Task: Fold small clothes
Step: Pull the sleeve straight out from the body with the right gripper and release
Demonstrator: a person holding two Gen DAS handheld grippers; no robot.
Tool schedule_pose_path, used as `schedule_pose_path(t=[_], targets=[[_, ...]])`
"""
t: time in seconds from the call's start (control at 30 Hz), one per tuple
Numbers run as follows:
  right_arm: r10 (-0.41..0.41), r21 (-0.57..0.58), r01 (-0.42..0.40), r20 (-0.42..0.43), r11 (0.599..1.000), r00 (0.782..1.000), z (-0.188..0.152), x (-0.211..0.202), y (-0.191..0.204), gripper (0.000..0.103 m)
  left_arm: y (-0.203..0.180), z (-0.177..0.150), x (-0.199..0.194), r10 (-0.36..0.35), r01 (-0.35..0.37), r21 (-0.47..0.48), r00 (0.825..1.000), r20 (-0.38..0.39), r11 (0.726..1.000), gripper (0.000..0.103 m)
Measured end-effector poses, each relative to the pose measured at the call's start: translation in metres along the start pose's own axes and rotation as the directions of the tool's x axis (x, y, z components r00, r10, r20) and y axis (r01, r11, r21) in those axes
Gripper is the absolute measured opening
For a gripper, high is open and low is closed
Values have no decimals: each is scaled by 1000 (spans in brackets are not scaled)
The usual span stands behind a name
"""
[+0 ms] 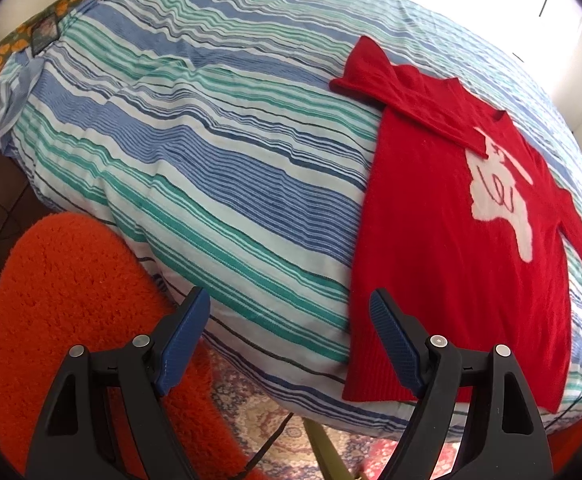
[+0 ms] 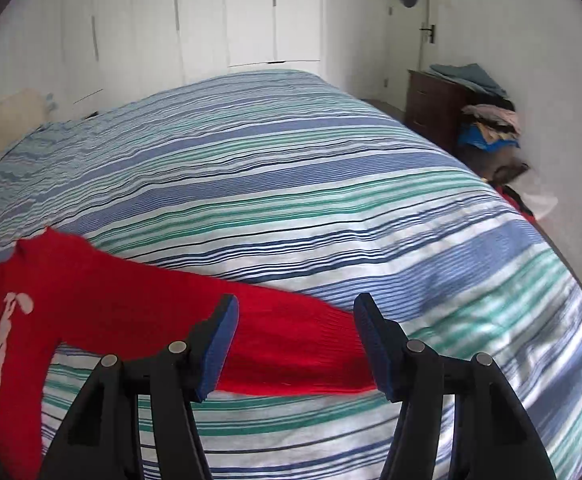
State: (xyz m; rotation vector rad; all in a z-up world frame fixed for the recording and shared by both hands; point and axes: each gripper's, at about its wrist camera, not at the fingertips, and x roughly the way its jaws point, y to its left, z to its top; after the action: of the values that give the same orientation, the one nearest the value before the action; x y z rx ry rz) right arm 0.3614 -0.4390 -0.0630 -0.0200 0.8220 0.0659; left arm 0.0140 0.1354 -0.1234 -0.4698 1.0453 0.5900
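I see the red sweater (image 1: 451, 240) flat on the striped bed cover (image 1: 211, 160), hem toward me, neck away, with both the left gripper (image 1: 291, 336) and right gripper (image 2: 295, 344) open, holding nothing.

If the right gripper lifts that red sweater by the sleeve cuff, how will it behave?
Likely floppy: the red sweater lies limp, one sleeve draped over its chest. Probably light, a small knit. The other sleeve would lift first, and its fuzzy knit may drag on the striped bedcover rather than slide.
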Motion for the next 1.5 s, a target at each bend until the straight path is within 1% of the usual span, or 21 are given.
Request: schedule_pose_path(t=[0.07, 0.1, 0.17, 0.2, 0.23, 0.27, 0.33, 0.43, 0.5, 0.53, 0.57, 0.63, 0.73, 0.87, 0.97, 1.1, 1.2, 1.3, 1.4, 1.5], targets=[[23, 34, -22, -49, 999, 999, -7, 17, 0, 60, 1, 0, 0, -1, 1, 1, 1000, -2, 1000, 83], [29, 65, -23, -88, 998, 996, -13, 27, -4, 60, 1, 0, 0, -4, 4, 0, 1000, -3, 1000, 83], [20, 134, 2, -162, 991, 987, -31, 46, -26, 60, 3, 0, 0, -11, 11, -2, 1000, -5, 1000, 83], [7, 173, 28, -196, 985, 981, -41, 54, -40, 60, 3, 0, 0, -14, 14, -4, 1000, -6, 1000, 83], [-15, 206, 59, -211, 977, 977, -51, 52, -53, 60, 4, 0, 0, -16, 16, -6, 1000, -7, 1000, 83], [-27, 242, 74, -194, 967, 981, -57, 46, -65, 57, 4, 0, 1, -18, 18, -9, 1000, -9, 1000, 83], [-99, 275, 152, -199, 949, 975, -66, 32, -82, 59, 4, 1, 2, -24, 23, -13, 1000, -13, 1000, 83], [-138, 296, 180, -156, 938, 978, -74, 2, -96, 59, 3, 1, 4, -29, 29, -13, 999, -20, 1000, 83], [-154, 302, 177, -97, 937, 983, -79, -23, -99, 60, 1, 0, 5, -28, 28, -6, 999, -22, 1000, 83], [-155, 328, 167, -62, 930, 986, -81, -36, -100, 61, 1, 0, 5, -27, 26, -2, 999, -22, 1000, 83], [-153, 349, 155, -34, 924, 988, -79, -49, -100, 66, 0, 0, 5, -26, 26, 1, 999, -20, 1000, 84], [-173, 362, 154, 21, 919, 985, -73, -72, -93, 68, 0, 0, 5, -26, 26, 3, 1000, -18, 1000, 83], [-158, 309, 128, 74, 942, 985, -68, -95, -75, 71, 2, 0, 4, -28, 28, -6, 999, -17, 1000, 83], [-98, 194, 80, 87, 978, 991, -68, -114, -41, 71, 5, 0, 5, -31, 31, -22, 999, -20, 999, 83], [-60, 140, 48, 80, 989, 995, -80, -136, -17, 77, 4, 0, 5, -30, 29, -17, 999, -21, 999, 83], [-18, 91, 8, 107, 996, 994, -110, -158, 20, 83, 1, -1, 6, -27, 27, -4, 999, -25, 1000, 83], [-18, 31, 14, 135, 999, 991, -125, -165, 43, 83, 0, -1, 6, -26, 26, 5, 999, -23, 1000, 84], [-29, -34, 35, 160, 999, 987, -125, -168, 59, 83, 1, -1, 5, -32, 32, 2, 999, -21, 999, 84], [-27, -45, 34, 144, 998, 989, -125, -162, 60, 83, 1, -1, 4, -30, 31, 8, 999, -19, 1000, 83], [-35, -29, 39, 144, 999, 989, -127, -162, 57, 83, -1, -2, 4, -17, 17, 28, 1000, -22, 999, 84]])
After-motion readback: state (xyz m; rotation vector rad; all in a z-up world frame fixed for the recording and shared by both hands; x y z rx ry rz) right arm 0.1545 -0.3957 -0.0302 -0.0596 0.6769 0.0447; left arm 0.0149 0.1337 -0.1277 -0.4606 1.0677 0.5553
